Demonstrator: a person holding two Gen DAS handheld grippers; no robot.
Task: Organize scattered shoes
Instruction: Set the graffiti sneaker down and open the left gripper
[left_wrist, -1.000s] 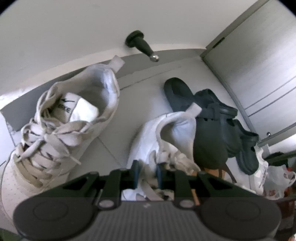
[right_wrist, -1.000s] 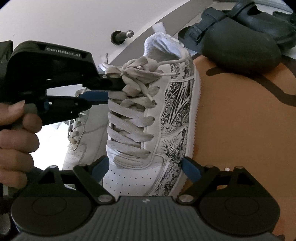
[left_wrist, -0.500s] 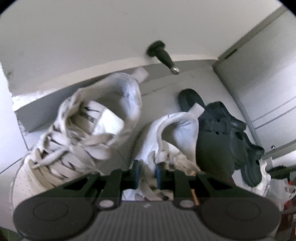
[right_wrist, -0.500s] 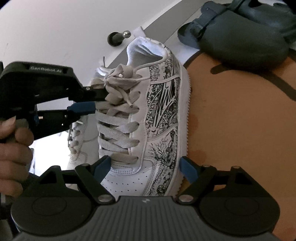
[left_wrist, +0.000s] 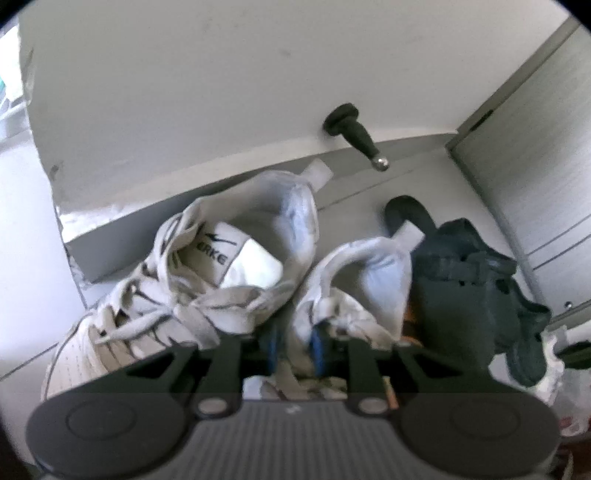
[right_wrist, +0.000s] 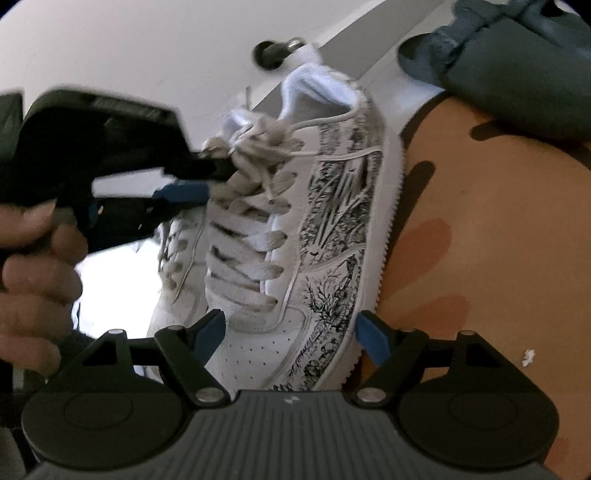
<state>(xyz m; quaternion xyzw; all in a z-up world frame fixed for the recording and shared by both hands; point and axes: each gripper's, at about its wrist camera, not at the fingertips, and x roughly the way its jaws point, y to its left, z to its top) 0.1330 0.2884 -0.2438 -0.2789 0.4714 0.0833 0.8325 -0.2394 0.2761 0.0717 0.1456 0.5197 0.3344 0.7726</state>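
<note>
Beside the wall, the printed sneaker (right_wrist: 332, 229) is pinched by its laces in the left claw (right_wrist: 207, 181) for steering; the right claw (right_wrist: 291, 332) is spread wide around its toe, pads apparently clear.

We see the printed sneaker (right_wrist: 306, 236) with its toe between our right gripper (right_wrist: 291, 334) jaws, which have just been closing and stand clear of it. Beyond, the left gripper (right_wrist: 207, 181) pinches its laces (hand (right_wrist: 33, 273) alongside).

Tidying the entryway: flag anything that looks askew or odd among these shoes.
The white sneaker leans tilted against its printed mate, not flat. The dark clogs lie overlapping in a heap. A pale scrap sits on the orange mat.
</note>
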